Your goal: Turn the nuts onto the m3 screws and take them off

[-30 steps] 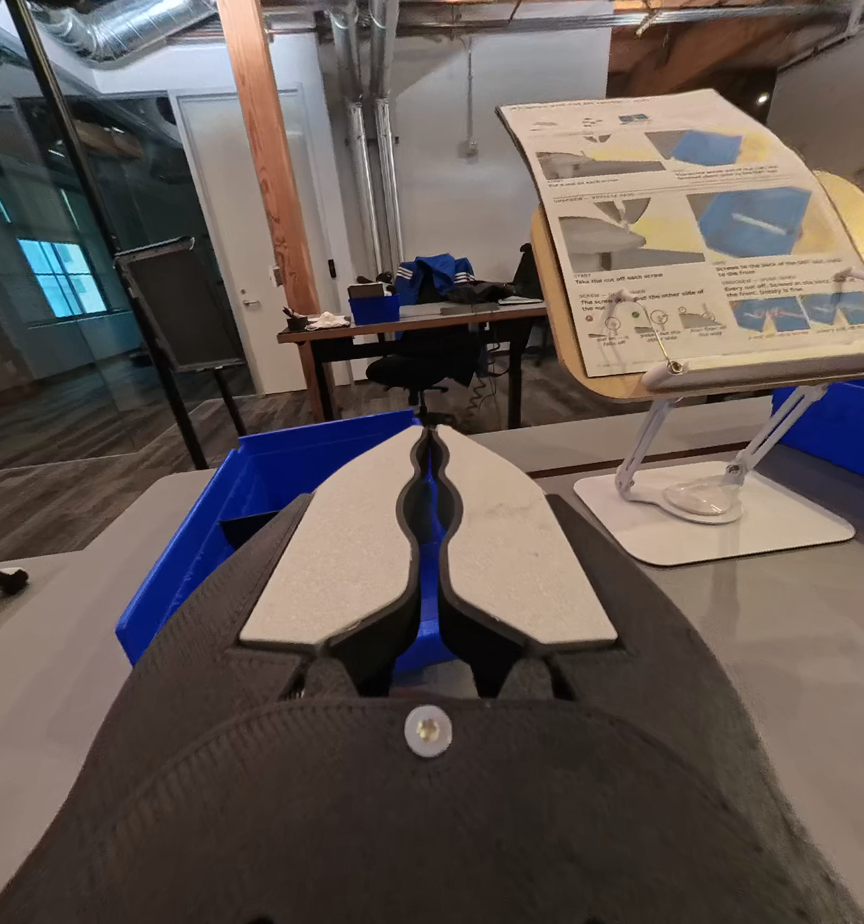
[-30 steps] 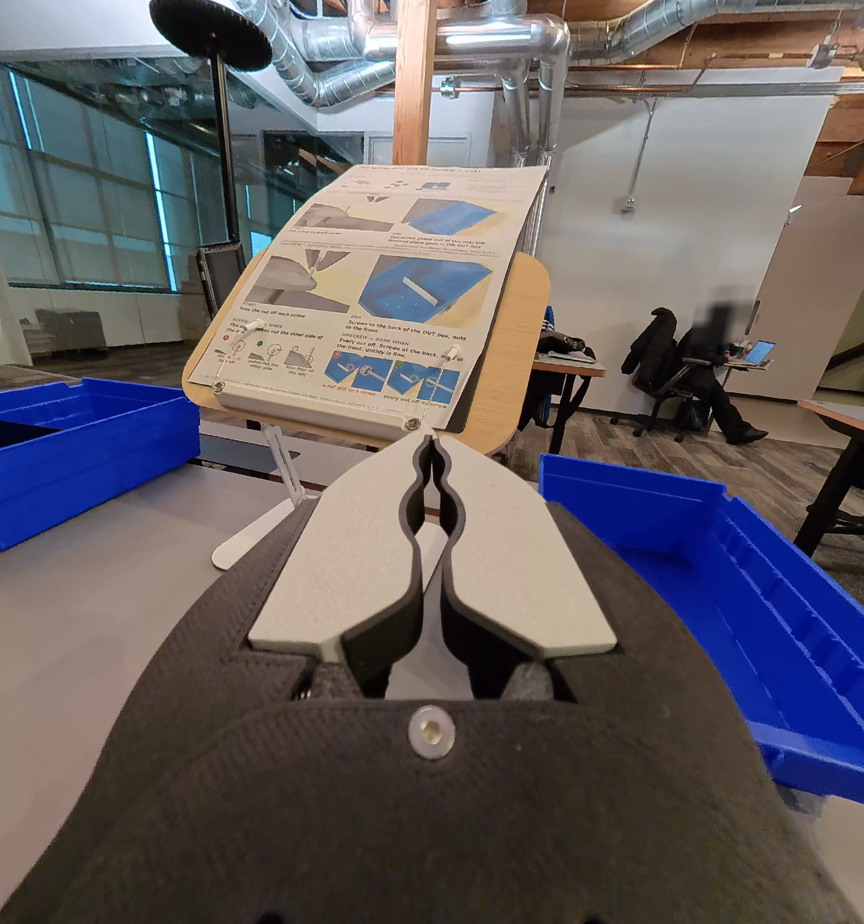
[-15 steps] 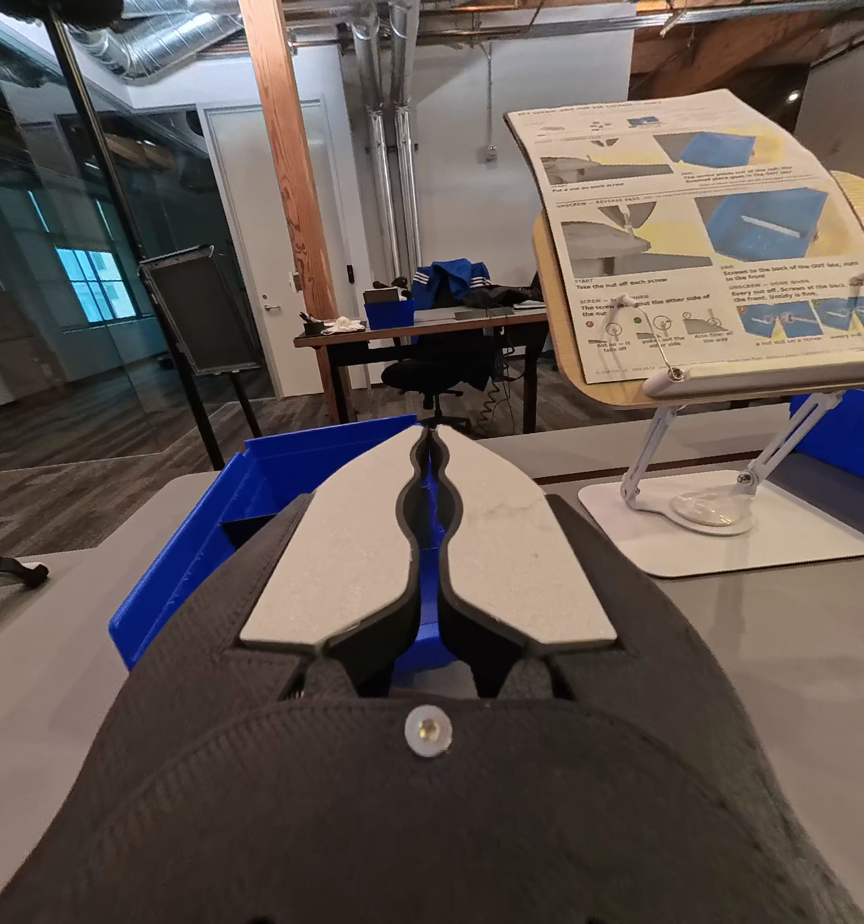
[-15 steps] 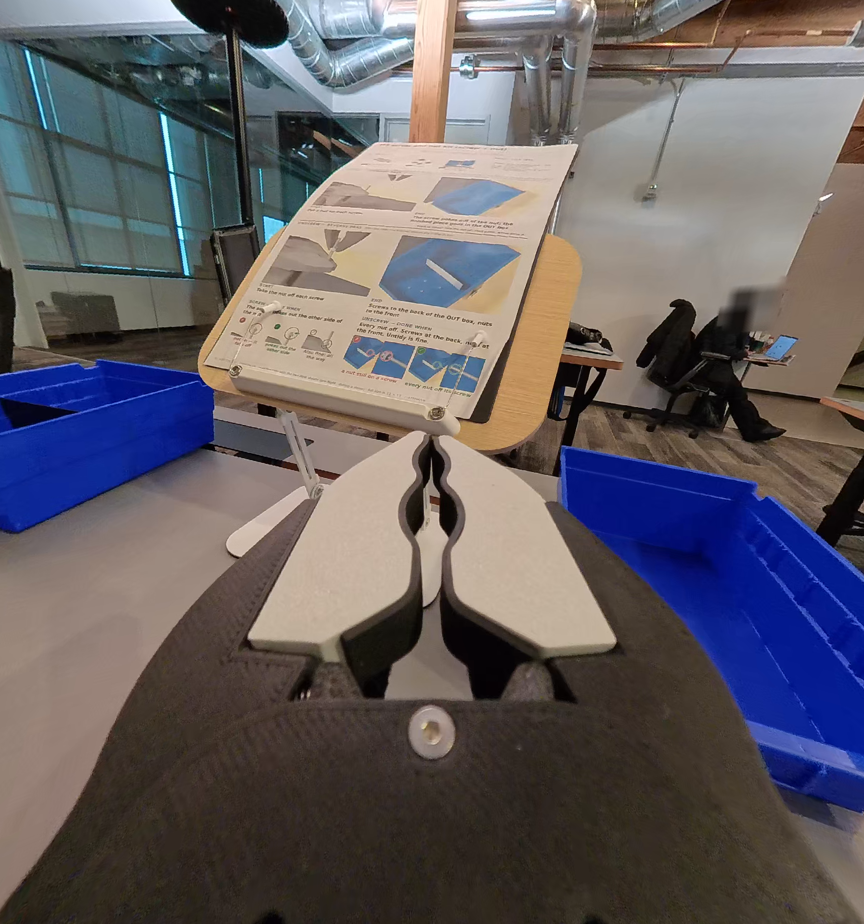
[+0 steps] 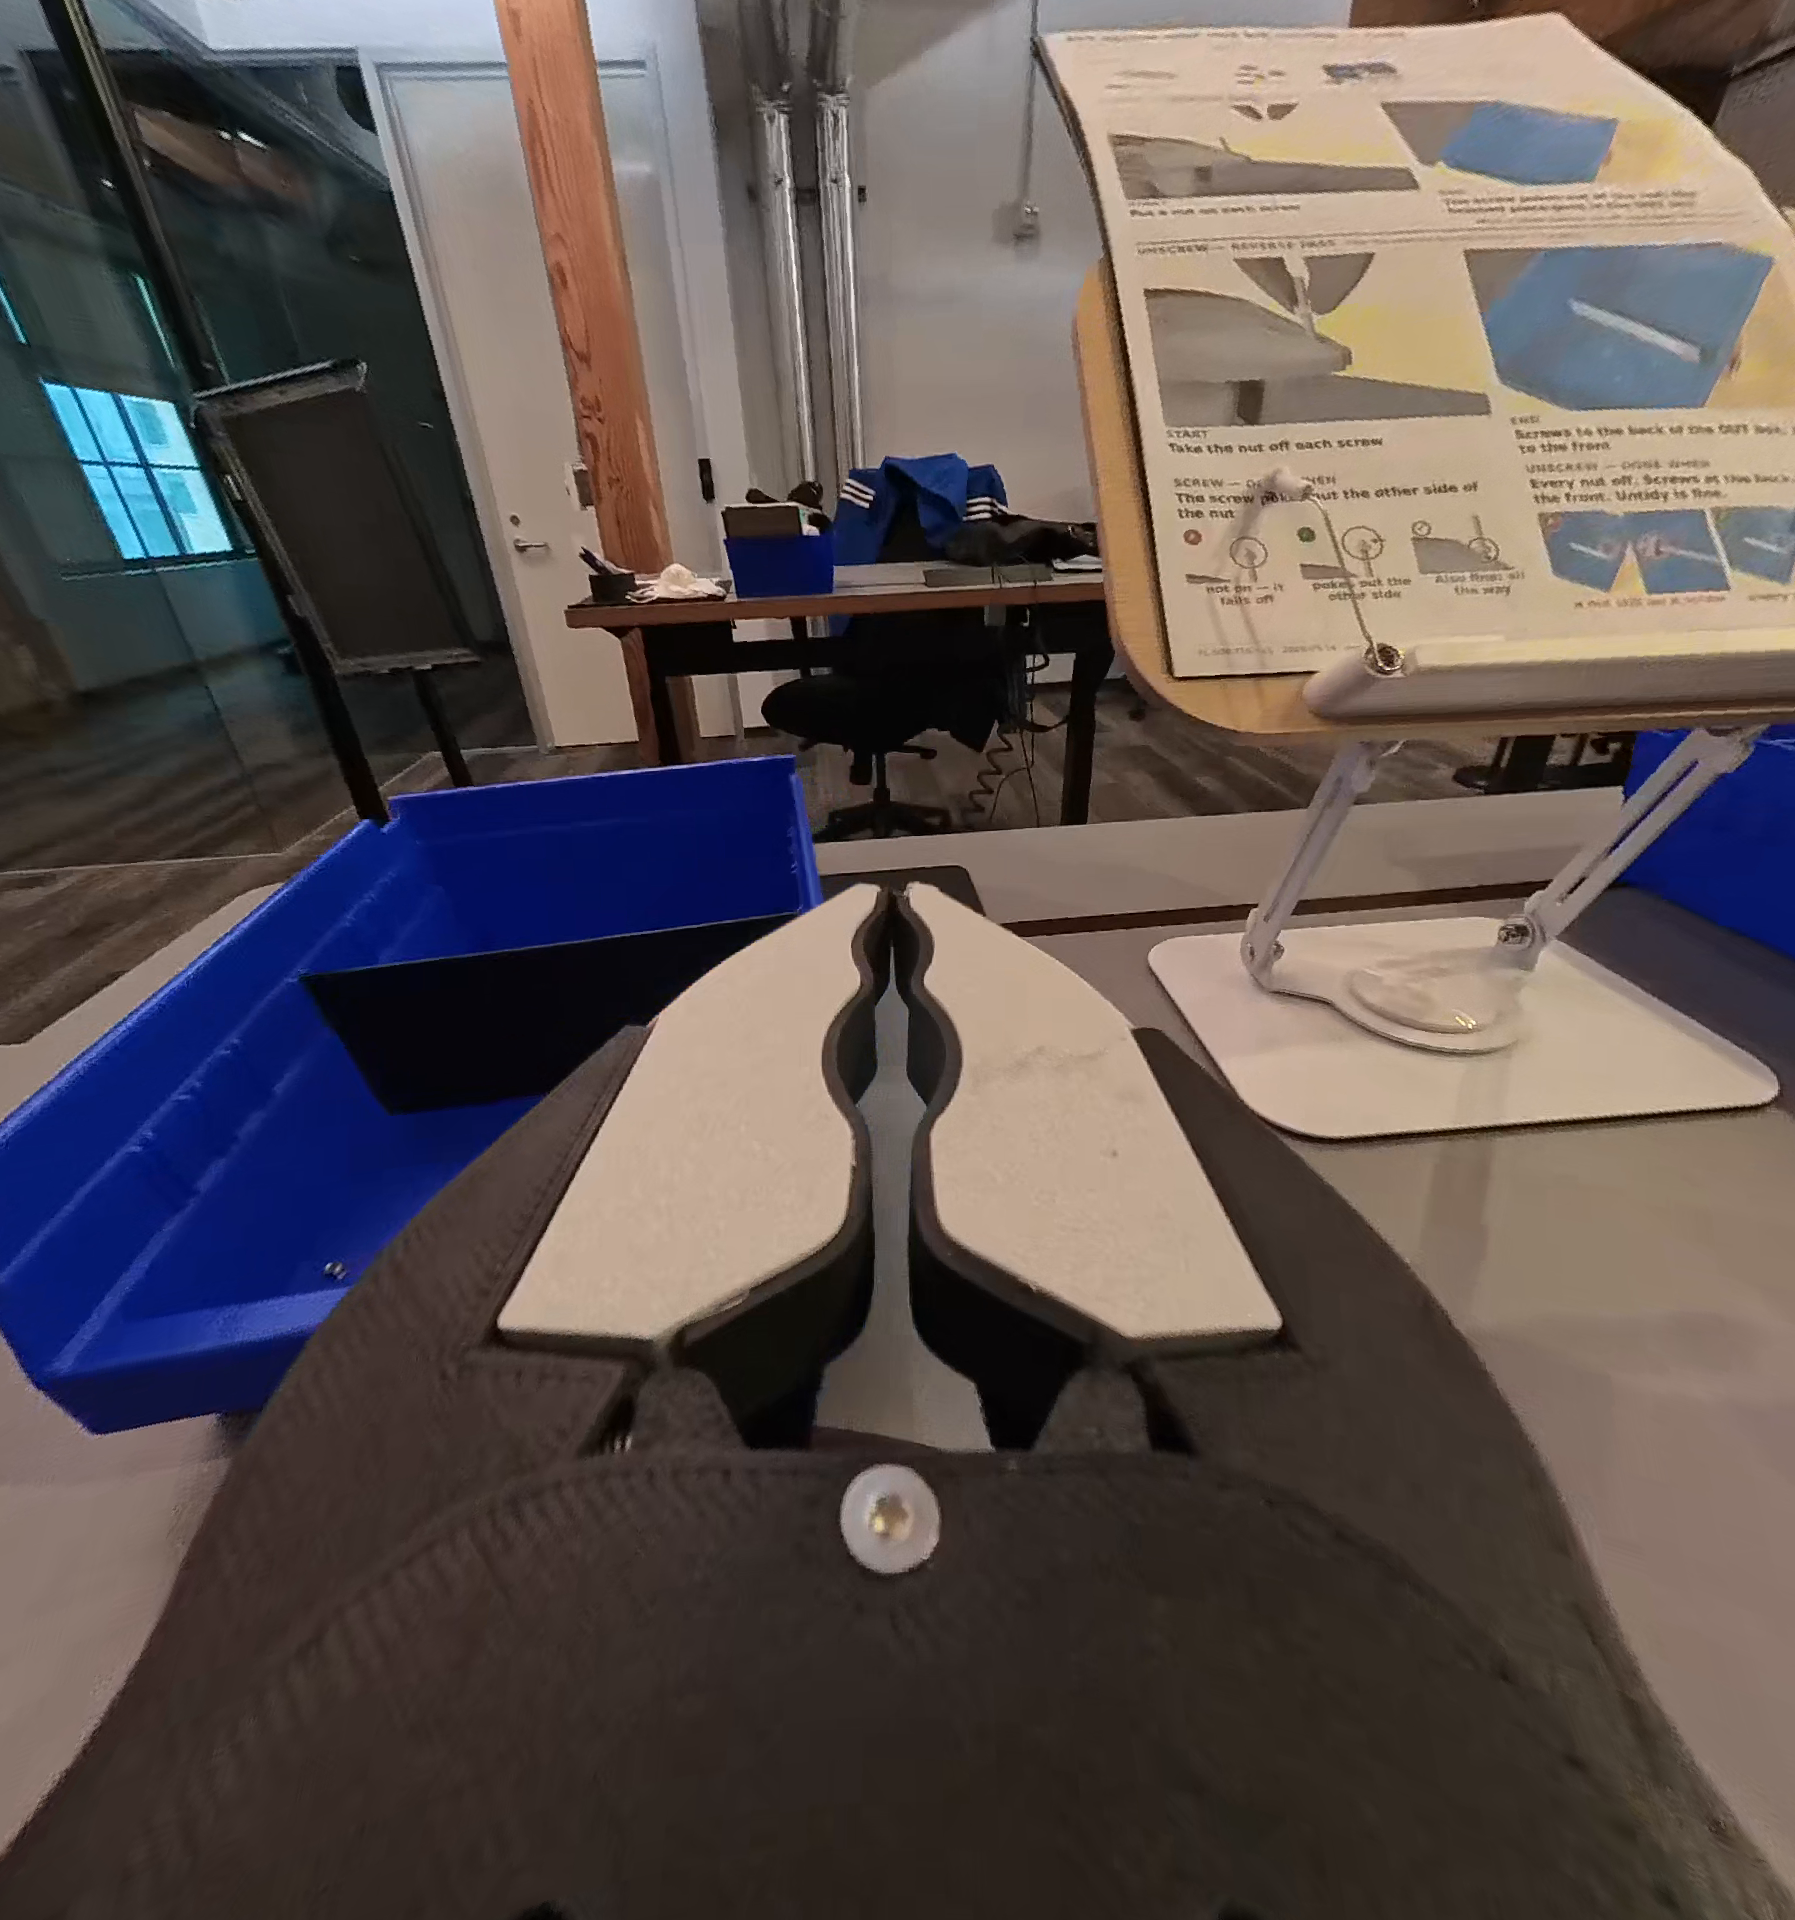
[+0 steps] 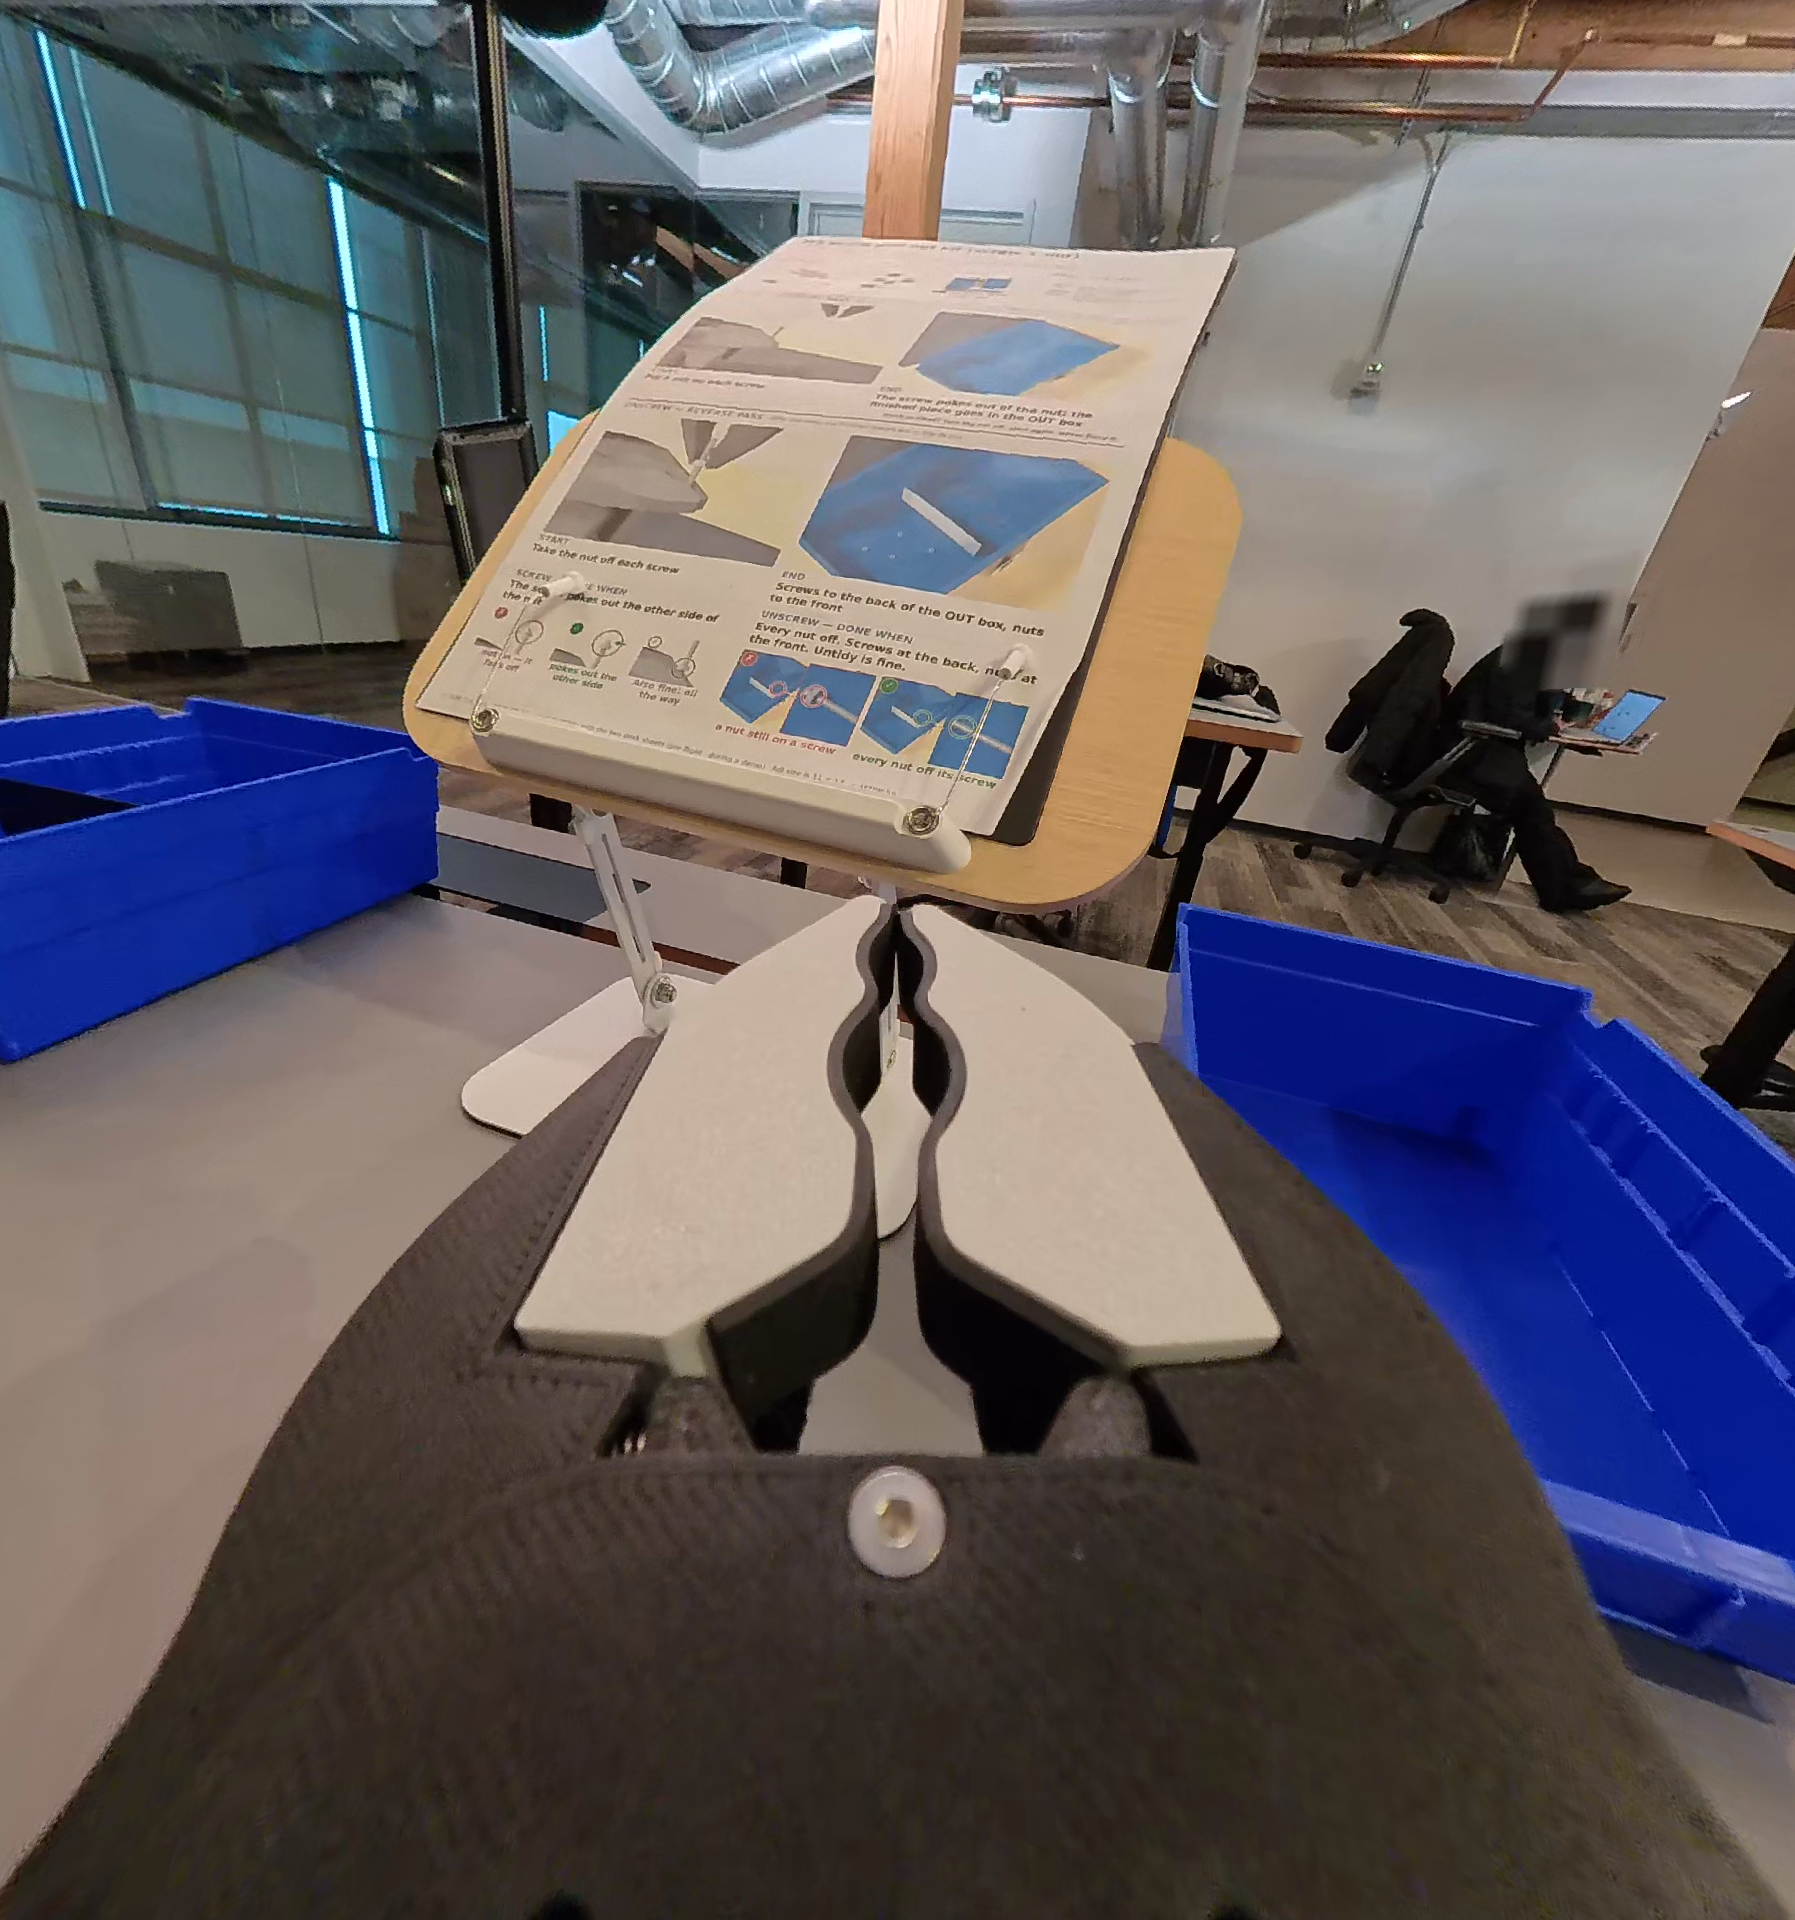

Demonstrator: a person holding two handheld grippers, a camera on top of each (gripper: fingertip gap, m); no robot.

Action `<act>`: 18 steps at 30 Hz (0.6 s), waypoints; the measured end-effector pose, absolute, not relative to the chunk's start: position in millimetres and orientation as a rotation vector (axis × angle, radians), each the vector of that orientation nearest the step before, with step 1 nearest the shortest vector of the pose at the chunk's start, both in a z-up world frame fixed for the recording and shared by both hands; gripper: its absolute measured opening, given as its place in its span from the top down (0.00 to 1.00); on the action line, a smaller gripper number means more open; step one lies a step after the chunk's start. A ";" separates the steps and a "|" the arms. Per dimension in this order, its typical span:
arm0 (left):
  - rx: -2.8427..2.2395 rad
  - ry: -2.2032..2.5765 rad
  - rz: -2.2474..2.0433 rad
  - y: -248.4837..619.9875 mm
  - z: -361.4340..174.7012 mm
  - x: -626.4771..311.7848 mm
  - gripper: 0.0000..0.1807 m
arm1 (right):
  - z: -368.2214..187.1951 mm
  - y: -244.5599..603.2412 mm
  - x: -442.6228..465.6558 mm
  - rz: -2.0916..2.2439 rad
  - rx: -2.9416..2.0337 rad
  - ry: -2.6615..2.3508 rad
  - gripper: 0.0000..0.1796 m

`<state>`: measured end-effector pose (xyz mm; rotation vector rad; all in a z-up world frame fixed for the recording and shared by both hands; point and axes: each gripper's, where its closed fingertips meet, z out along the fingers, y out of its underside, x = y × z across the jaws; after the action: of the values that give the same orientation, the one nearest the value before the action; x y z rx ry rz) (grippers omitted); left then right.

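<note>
Both the left gripper (image 5: 893, 902) and the right gripper (image 6: 893, 914) have fingers pressed together, holding nothing. A small nut (image 5: 332, 1269) lies in the left blue bin (image 5: 197, 1049). Beyond, a stand (image 6: 1111, 644) bears a printed instruction sheet (image 6: 872, 520); its wording is left unquoted.

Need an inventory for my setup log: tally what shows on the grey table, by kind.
Blue bins: 2 (left, right)
Document stand: 1
Instruction sheet: 1
Small metal part in the left bin: 1
Total: 5
</note>
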<state>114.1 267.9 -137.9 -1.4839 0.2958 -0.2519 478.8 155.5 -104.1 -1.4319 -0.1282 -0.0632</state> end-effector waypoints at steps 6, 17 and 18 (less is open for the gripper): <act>-1.469 0.334 -0.243 262.5 -136.6 130.2 1.00 | -105.1 157.4 475.9 -0.055 -1.433 -0.134 1.00; -1.427 0.258 -0.240 266.3 -116.2 147.8 1.00 | -99.2 155.8 470.4 -0.053 -1.423 -0.143 1.00; -1.414 0.265 -0.271 265.6 -115.2 153.7 1.00 | -98.7 155.7 469.9 -0.056 -1.423 -0.147 1.00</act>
<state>153.7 265.6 -115.2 -1.4144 0.2653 -0.2715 469.9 155.7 -98.7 -1.4225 -0.1467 -0.0555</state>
